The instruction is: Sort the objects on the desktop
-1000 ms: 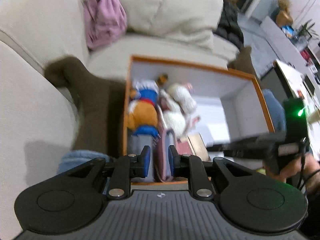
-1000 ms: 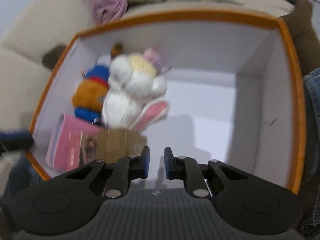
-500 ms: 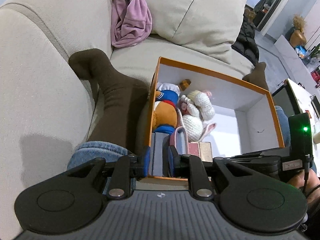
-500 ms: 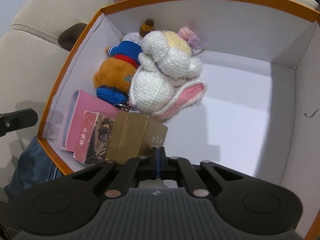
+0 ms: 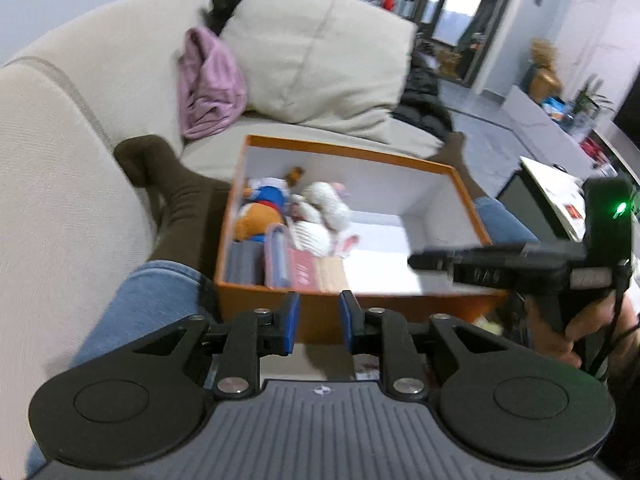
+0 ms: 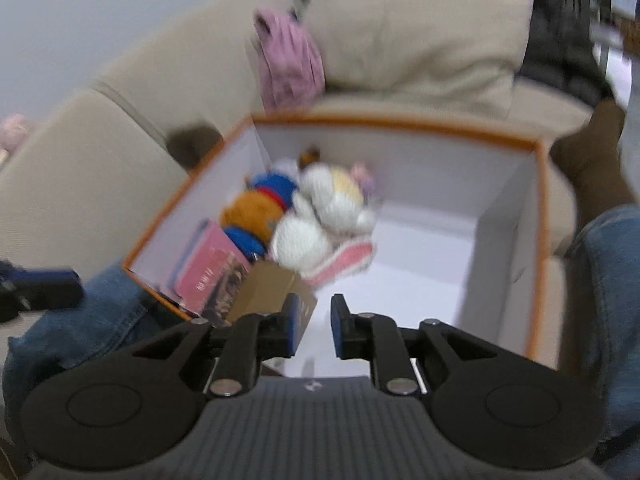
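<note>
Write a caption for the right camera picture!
Open right gripper above an orange box holding plush toys.

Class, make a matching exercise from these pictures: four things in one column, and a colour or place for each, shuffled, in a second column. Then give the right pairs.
Things
1. white crocheted bunny
2. pink cloth
3. box
4. tan carton

Descriptions
A. orange rim, white inside
B. lying on the sofa, outside the box
C. in the box, beside the orange and blue plush toy
D. at the box's near edge, next to the pink book

Pairs: 1-C, 2-B, 3-A, 4-D
</note>
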